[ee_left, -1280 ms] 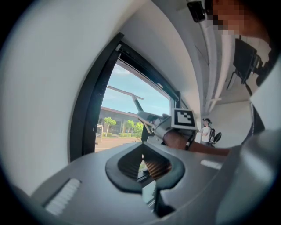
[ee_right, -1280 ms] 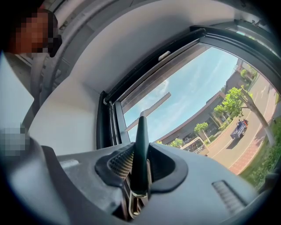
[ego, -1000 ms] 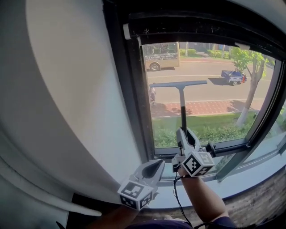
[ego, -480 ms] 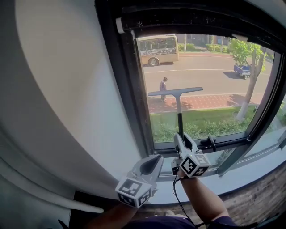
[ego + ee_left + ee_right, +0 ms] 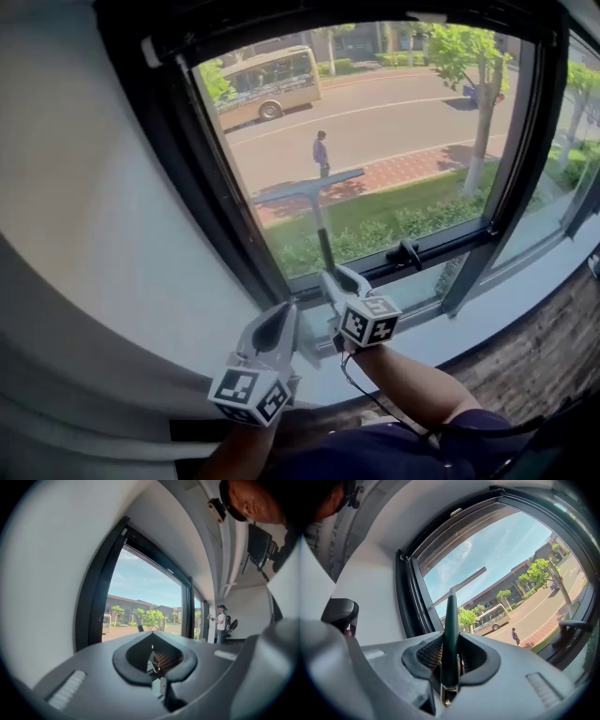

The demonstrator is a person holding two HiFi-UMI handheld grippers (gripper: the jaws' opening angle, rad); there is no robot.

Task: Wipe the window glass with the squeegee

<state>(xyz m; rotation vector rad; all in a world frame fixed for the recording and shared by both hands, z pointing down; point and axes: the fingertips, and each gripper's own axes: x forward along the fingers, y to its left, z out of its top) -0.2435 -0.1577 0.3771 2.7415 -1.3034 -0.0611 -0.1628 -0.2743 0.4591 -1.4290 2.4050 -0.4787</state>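
Nearest the camera, the person's right forearm [image 5: 412, 386] reaches up from the bottom edge, and both grippers sit low in front of the window sill [image 5: 487, 317], much as they did a second ago. The left gripper [image 5: 279, 315] still hangs idle to the left, its jaws closed together with nothing between them. Just beside it on the right, the right gripper [image 5: 343, 278] stays clamped on the lower end of the squeegee [image 5: 322, 234], whose dark handle stands between the jaw pads in the right gripper view.

From there the handle rises to the blade, which lies against the window glass [image 5: 403, 122]. A second ago the blade was level and lined up with the road outside; now it is lower on the pane, across the brick pavement and the top of the grass, and it is tilted, left end down. The black window handle [image 5: 406, 253] on the lower frame is just right of the right gripper.

Beyond the glass, a pedestrian [image 5: 322, 152] absent a second ago now walks above the middle of the blade, and the bus [image 5: 267, 84] is still on the road behind.
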